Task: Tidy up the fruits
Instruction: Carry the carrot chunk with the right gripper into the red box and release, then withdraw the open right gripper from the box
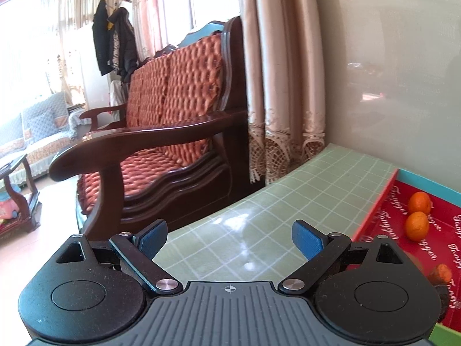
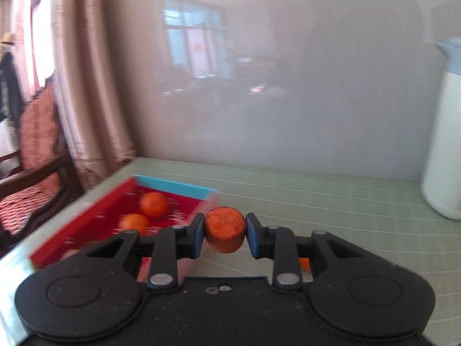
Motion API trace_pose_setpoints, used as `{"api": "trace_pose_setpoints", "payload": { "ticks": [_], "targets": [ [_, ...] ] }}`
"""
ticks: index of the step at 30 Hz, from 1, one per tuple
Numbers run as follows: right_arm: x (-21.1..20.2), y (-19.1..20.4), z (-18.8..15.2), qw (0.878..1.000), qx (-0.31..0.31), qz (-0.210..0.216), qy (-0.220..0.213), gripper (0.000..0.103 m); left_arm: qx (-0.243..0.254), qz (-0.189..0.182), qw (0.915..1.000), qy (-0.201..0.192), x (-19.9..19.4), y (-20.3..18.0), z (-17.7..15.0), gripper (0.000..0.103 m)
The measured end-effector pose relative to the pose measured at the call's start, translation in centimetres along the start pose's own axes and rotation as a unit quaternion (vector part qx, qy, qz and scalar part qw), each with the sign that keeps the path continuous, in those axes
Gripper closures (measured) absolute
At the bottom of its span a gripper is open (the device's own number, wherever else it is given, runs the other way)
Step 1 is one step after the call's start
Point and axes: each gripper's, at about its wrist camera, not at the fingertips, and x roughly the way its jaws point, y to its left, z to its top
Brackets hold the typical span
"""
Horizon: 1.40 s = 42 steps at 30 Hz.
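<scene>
My right gripper (image 2: 225, 235) clamped a mandarin (image 2: 225, 230) beside the red tray (image 2: 95, 219); my left gripper (image 1: 229, 238) gaped empty.

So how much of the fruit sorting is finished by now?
Two oranges already lie in the red tray. The right gripper is shut on another orange fruit, held beside the tray, not yet in it. The left gripper is open and empty. One more orange piece seems left on the table.

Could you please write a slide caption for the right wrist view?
Right tongs shut on an orange fruit beside the red tray already holding two.
</scene>
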Motion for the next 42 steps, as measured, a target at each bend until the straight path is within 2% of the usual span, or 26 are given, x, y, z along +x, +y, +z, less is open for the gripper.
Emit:
{"api": "trace_pose_setpoints", "payload": {
  "ticks": [5,10,18,25,30,35,39,42],
  "targets": [
    [2.1,5.4,0.1,0.998,-0.042,0.054,0.017,0.074,-0.001,0.019,0.9998,-0.005,0.2,1.5,-0.3,0.008],
    [4.1,8.8,-0.6,0.994,-0.074,0.075,0.038,0.074,-0.004,0.023,0.9997,0.003,0.9,2.7,-0.5,0.006],
    [5.5,9.5,-1.4,0.992,-0.081,0.079,0.057,0.070,-0.007,0.024,0.9997,0.007,1.3,3.3,-0.6,0.006],
    [3.7,8.8,-1.3,0.994,-0.073,0.070,0.036,0.070,-0.002,0.005,1.0000,-0.003,0.4,1.7,-0.5,0.006],
    [1.4,7.2,-0.9,0.996,-0.077,0.034,0.014,0.069,0.028,-0.036,0.9985,-0.032,-1.4,-1.1,-0.7,0.006],
    [-1.1,3.6,-0.9,0.997,-0.064,-0.048,-0.008,0.068,0.055,-0.090,0.9929,-0.055,-3.9,-4.7,-0.9,0.006],
    [-3.2,-0.8,-1.2,0.990,-0.046,-0.128,-0.027,0.066,0.082,-0.143,0.9838,-0.070,-6.1,-8.2,-1.3,0.006],
    [-4.9,-4.5,-1.8,0.983,-0.024,-0.182,-0.032,0.065,0.105,-0.196,0.9720,-0.076,-8.1,-11.5,-1.5,0.006]
  ]
}}
